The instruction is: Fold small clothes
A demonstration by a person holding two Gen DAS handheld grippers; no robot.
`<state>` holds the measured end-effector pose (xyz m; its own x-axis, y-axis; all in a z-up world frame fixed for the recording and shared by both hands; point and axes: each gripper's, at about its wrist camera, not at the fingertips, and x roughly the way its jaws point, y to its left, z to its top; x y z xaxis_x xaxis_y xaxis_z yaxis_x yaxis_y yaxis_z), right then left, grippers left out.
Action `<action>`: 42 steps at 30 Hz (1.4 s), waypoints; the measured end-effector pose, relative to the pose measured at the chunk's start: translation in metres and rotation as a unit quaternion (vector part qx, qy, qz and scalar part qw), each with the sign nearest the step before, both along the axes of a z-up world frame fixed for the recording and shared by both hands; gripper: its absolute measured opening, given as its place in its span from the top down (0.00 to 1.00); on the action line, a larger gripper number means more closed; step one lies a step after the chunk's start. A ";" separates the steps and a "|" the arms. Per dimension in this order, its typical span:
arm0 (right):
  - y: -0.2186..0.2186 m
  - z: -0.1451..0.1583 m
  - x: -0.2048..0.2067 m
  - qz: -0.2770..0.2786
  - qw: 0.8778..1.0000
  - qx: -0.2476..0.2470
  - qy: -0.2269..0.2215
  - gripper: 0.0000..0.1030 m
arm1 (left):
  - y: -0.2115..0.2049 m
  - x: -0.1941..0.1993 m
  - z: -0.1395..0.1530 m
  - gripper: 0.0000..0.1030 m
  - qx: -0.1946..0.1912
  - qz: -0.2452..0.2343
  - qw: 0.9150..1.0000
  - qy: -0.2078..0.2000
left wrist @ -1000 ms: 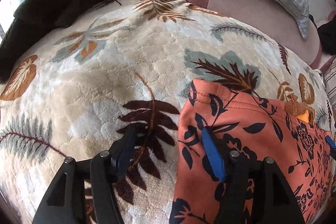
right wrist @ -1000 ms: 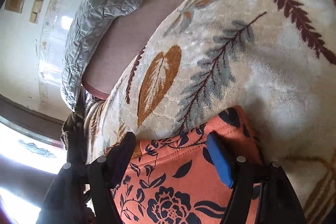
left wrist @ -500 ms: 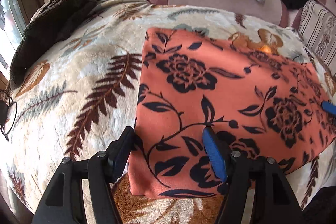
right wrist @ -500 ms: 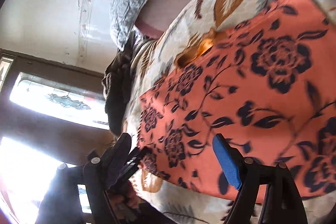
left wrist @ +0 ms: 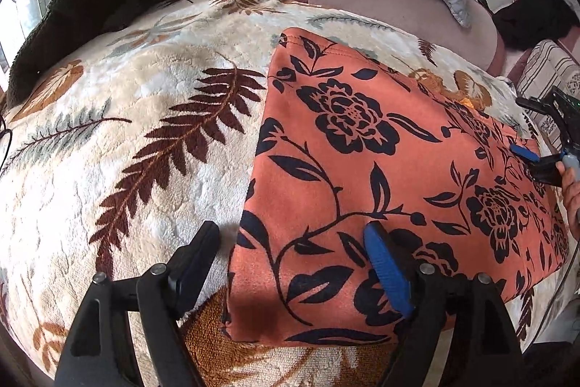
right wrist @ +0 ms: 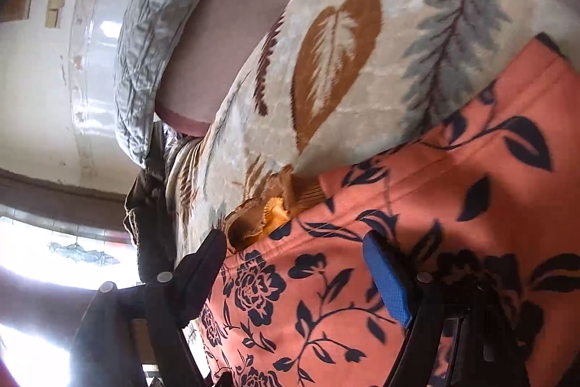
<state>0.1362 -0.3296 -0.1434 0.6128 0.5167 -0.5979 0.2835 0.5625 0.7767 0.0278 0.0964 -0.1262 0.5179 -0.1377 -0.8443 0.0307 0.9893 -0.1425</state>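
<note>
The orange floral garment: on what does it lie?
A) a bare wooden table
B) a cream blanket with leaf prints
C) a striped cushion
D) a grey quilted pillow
B: the orange floral garment lies spread flat on the cream blanket with leaf prints.

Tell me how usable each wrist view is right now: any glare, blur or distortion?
Left wrist: evenly lit and sharp, fisheye bulging the leaf blanket around the orange floral garment. Right wrist: the window blows out the lower left, and the garment looks slightly smeared.
</note>
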 end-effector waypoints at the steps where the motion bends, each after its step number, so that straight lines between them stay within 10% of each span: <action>1: -0.007 0.009 -0.013 -0.017 1.000 -0.019 -0.008 0.21 | 0.001 -0.001 0.001 0.19 -0.001 0.002 1.000 0.000; 7: -0.019 0.056 -0.127 -0.017 0.995 -0.053 -0.082 0.18 | -0.005 -0.015 0.019 0.20 0.015 0.001 0.999 -0.037; 14: -0.015 -0.011 -0.251 -0.066 0.996 0.042 -0.033 0.14 | -0.049 -0.041 0.060 0.20 0.009 -0.030 0.996 -0.085; 24: -0.062 -0.036 -0.228 -0.166 0.982 0.084 -0.037 0.16 | -0.127 -0.031 0.050 0.20 0.045 -0.053 0.996 -0.060; 30: -0.064 -0.040 -0.227 -0.146 0.988 0.042 -0.016 0.64 | -0.141 -0.021 0.032 0.20 0.064 -0.046 0.997 -0.028; 33: -0.065 -0.037 -0.226 -0.141 0.989 0.035 -0.018 0.61 | -0.144 -0.020 0.031 0.20 0.066 -0.048 0.996 -0.027; 35: -0.062 -0.031 -0.227 -0.142 0.989 0.033 -0.035 0.29 | -0.147 -0.020 0.032 0.20 0.066 -0.052 0.996 -0.027; 38: -0.060 -0.024 -0.227 -0.144 0.988 0.026 -0.043 0.27 | -0.151 -0.021 0.034 0.20 0.069 -0.057 0.995 -0.033; 39: -0.059 -0.023 -0.224 -0.141 0.989 0.021 -0.037 0.29 | -0.152 -0.021 0.034 0.20 0.070 -0.059 0.995 -0.033; 41: -0.059 -0.022 -0.217 -0.129 0.991 0.005 -0.023 0.85 | -0.152 -0.020 0.033 0.20 0.070 -0.058 0.995 -0.031; 42: -0.058 -0.020 -0.214 -0.124 0.992 -0.008 -0.017 0.85 | -0.153 -0.020 0.032 0.20 0.071 -0.059 0.995 -0.028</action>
